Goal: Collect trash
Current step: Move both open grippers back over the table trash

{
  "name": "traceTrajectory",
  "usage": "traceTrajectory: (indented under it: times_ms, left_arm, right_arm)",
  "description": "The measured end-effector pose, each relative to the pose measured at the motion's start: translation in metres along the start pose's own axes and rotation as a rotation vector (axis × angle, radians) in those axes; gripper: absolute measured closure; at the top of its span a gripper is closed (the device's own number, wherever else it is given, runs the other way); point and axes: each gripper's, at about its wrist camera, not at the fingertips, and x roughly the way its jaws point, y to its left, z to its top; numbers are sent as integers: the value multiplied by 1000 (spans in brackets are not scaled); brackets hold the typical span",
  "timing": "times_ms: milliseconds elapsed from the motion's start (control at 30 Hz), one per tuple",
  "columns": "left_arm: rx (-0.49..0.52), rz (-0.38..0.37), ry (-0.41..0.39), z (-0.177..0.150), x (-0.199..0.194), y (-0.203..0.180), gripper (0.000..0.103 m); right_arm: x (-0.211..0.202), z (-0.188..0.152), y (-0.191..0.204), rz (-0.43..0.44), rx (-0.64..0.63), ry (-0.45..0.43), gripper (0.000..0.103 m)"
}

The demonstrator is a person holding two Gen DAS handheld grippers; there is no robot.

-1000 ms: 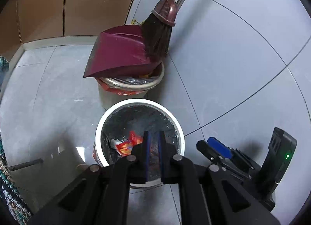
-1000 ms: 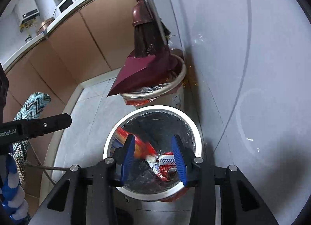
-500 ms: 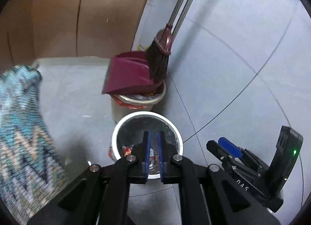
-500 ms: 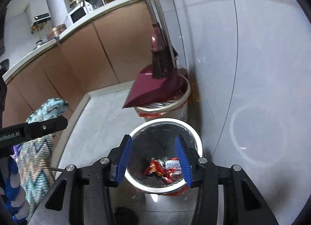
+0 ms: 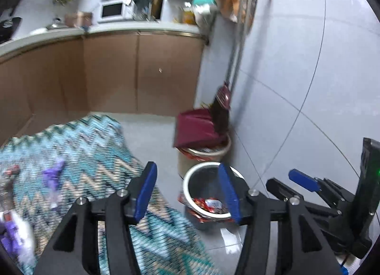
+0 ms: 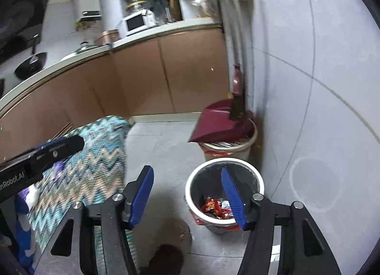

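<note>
Left wrist view, from the left: a zigzag-patterned cloth (image 5: 78,156) in teal and tan covers the lower left, with blurred purple scraps (image 5: 53,175) lying on it. Past it, the left gripper (image 5: 187,189) has just been opening and its blue pads stand well apart with nothing between them. Behind its right finger stands the white-rimmed trash bin (image 5: 190,180) on the grey floor, with red wrappers (image 5: 209,203) and other trash at its bottom. Just behind it is a second bin (image 5: 204,154), with a maroon dustpan (image 5: 192,130) and broom (image 5: 222,109) resting on it against the tiled wall. In the right wrist view the same order holds: cloth, then the right gripper (image 6: 187,194), its jaws also just opened wide and empty, with the bin behind its right finger.
</note>
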Motion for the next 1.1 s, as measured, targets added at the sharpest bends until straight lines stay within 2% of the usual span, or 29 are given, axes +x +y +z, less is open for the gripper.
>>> traceTrajectory:
  times_ms: [267,433,633,1100]
  left_arm:
    - [1,109,-108,-13,-86,35,45]
    - [9,176,-141,-22,-125,52,42]
    - [4,249,-158,-38,-163,69,38]
    - [-45,337,-161,-71,-209,93,37]
  right_arm:
    - [-43,0,59,43,-104,-50,28]
    - [-64,-4,86,53,-155,-73,13]
    - [-80,-8,110,53,-190,-94,0]
    - [-113,-9,129,85,-169,-166,0]
